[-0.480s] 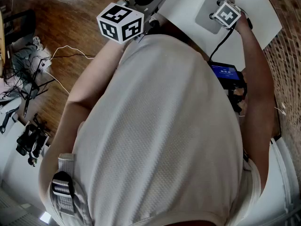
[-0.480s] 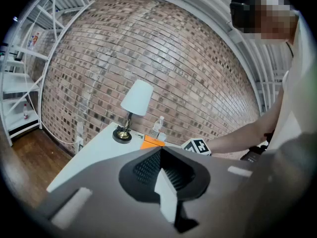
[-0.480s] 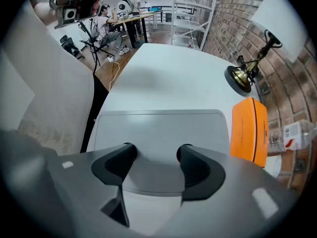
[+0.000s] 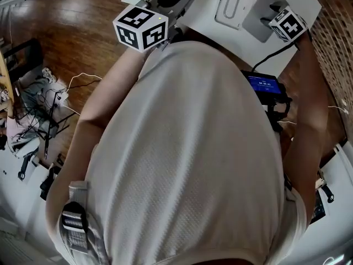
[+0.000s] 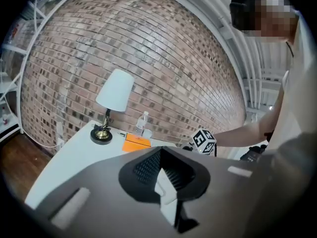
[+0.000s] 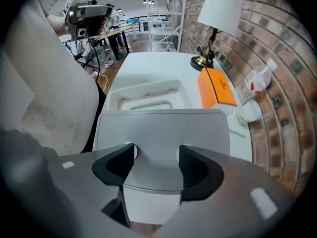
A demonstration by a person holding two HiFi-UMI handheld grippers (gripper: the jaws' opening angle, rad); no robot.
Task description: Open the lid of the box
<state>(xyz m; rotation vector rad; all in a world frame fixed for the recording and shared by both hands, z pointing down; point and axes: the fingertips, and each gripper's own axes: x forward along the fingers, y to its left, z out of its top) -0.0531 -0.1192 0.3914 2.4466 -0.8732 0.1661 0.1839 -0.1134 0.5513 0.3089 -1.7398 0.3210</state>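
I count two grippers, one grey box, one white tray-shaped piece, one orange box, one lamp and one bottle.

The right gripper (image 6: 156,152) has its jaws standing wide apart and they press on nothing. The grey box (image 6: 163,125) lies flat on the table directly under them. Its near edge shows in the gap between the two dark fingers (image 6: 116,165), and the rest of its top stretches away toward 12 o'clock. I cannot tell if the fingers touch it.

The left gripper (image 5: 161,155) has its fingers closed together, with nothing between them. In the head view it is held up at the near table edge, well apart from the grey box.

In the right gripper view, the white tray-shaped piece (image 6: 143,95) lies just behind the grey box, at 12 o'clock. The orange box (image 6: 217,87) lies at 1 o'clock, the lamp (image 6: 218,9) stands behind it, and the bottle (image 6: 260,78) is at 2 o'clock beside the wall.

The table (image 6: 148,66) is white and stands against a brick wall (image 5: 148,58). The floor (image 4: 71,32) is dark wood, and loose cables (image 4: 44,109) lie on it at 9 o'clock in the head view.
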